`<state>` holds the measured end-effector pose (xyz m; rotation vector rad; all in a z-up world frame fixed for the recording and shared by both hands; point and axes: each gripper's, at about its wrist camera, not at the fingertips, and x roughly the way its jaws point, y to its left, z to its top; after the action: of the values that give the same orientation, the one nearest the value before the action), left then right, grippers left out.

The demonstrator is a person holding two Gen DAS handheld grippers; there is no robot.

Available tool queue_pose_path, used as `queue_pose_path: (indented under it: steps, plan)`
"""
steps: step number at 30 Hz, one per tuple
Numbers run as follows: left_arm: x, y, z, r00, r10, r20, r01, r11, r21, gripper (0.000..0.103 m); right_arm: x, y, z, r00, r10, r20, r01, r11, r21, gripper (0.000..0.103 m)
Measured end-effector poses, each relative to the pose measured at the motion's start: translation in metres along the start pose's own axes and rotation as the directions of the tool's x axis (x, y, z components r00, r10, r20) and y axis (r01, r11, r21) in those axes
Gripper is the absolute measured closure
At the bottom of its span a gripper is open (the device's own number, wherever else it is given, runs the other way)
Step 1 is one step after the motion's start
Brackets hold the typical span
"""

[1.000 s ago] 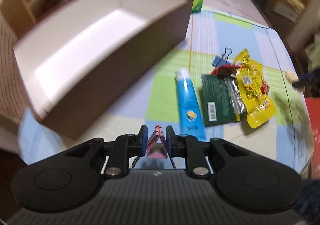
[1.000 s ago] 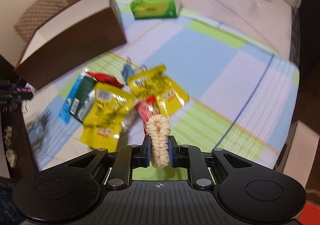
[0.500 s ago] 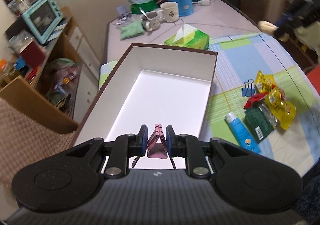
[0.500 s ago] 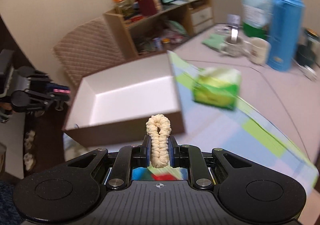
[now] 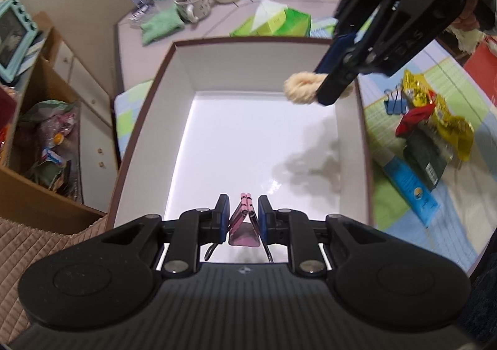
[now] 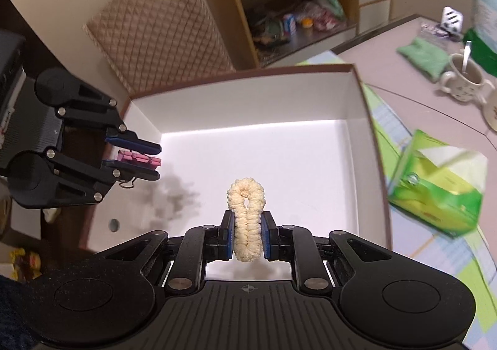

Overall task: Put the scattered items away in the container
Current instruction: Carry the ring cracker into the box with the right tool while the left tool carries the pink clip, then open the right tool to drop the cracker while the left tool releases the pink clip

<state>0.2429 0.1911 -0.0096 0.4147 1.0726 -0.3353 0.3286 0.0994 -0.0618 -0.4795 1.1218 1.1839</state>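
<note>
Both your grippers have swung over the box [image 5: 186, 70]: left gripper [image 5: 243, 219] pinches the pink clip [image 5: 243, 225], right gripper [image 6: 247, 235] the scrunchie [image 6: 247, 216]; snack packets [image 5: 435, 107] wait outside.

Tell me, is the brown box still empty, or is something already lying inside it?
Empty. The box shows only a bare white floor with shadows; the pink clip and cream scrunchie remain clamped in the grippers above it.

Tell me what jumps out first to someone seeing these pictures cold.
The big white-lined box fills the middle of both views, its floor bare. Two grippers hang over it: the left gripper, at the near end in its own view, pinches a pink binder clip, and the right gripper clamps a cream scrunchie. On the checked cloth to the box's right, a pile of yellow snack packets is still outside.
</note>
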Motion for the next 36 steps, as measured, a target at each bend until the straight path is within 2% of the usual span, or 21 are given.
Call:
queue_pose_path:
  steps: [6, 15, 16, 17, 18, 20, 22, 27, 36]
  plan:
    - [0.035, 0.018, 0.004, 0.998, -0.035, -0.046, 0.037, 0.998, 0.055, 0.087, 0.035, -0.01, 0.023, 0.998, -0.032, -0.047, 0.031, 0.999, -0.035, 0.087]
    - [0.057, 0.026, 0.009, 0.997, 0.016, -0.08, -0.008, 0.995, 0.097, 0.085, 0.051, -0.019, 0.038, 0.996, -0.072, -0.048, 0.068, 0.994, -0.09, 0.087]
    - [0.057, 0.025, 0.009, 0.997, 0.019, -0.077, -0.011, 0.995, 0.1, 0.084, 0.051, -0.019, 0.038, 0.996, -0.076, -0.046, 0.071, 0.993, -0.096, 0.063]
    - [0.057, 0.024, 0.009, 0.997, 0.021, -0.073, -0.013, 0.995, 0.103, 0.074, 0.051, -0.019, 0.037, 0.996, -0.079, -0.044, 0.074, 0.992, -0.102, 0.023]
    - [0.058, 0.023, 0.01, 0.997, 0.023, -0.07, -0.015, 0.994, 0.105, 0.064, 0.05, -0.019, 0.037, 0.996, -0.083, -0.042, 0.078, 0.991, -0.109, 0.014]
    - [0.058, 0.022, 0.01, 0.997, 0.029, -0.065, -0.021, 0.994, 0.11, 0.057, 0.05, -0.019, 0.036, 0.995, -0.089, -0.038, 0.084, 0.989, -0.121, 0.014]
    - [0.058, 0.02, 0.01, 0.997, 0.036, -0.064, -0.029, 0.993, 0.114, 0.057, 0.05, -0.02, 0.035, 0.995, -0.096, -0.034, 0.09, 0.987, -0.132, 0.014]
    - [0.054, 0.016, 0.008, 0.996, 0.069, -0.053, -0.062, 0.99, 0.124, 0.041, 0.041, -0.018, 0.025, 0.995, -0.088, -0.037, 0.082, 0.989, -0.127, 0.014]
    - [0.035, 0.006, -0.004, 0.993, 0.11, -0.043, -0.105, 0.988, 0.114, 0.037, 0.023, -0.003, 0.007, 0.996, -0.085, -0.039, 0.08, 0.988, -0.13, 0.014]
